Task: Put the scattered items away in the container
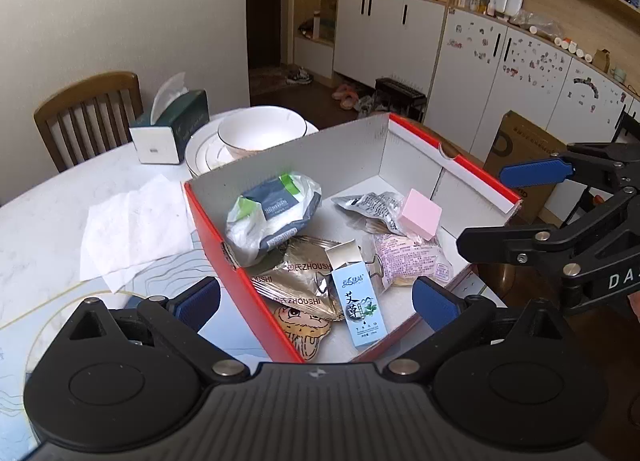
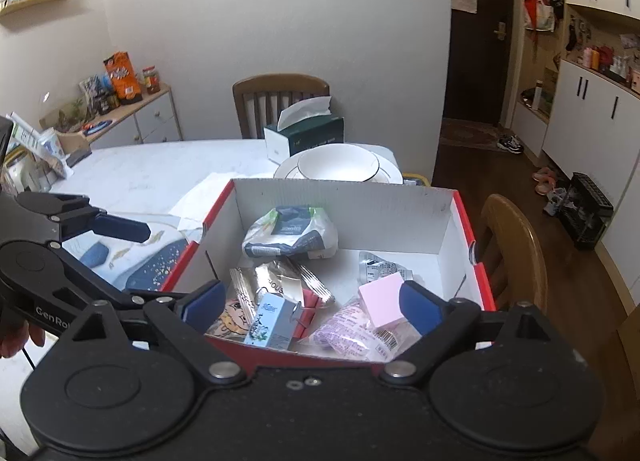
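Both the left gripper [image 1: 316, 301] and right gripper [image 2: 314, 305] hang wide open and empty above the red box's [image 1: 240, 281] near edge. The packets lie inside it, ahead and below both.

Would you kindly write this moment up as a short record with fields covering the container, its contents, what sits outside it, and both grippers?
container: red cardboard box with white inside, on the white marble table
contents: white wipes pack, pink cube, light blue carton, silver foil packets, purple-printed clear packet
outside box: flat white tissue, green tissue box, white bowl on plates
left gripper: open, empty, over the box's near edge
right gripper: open, empty
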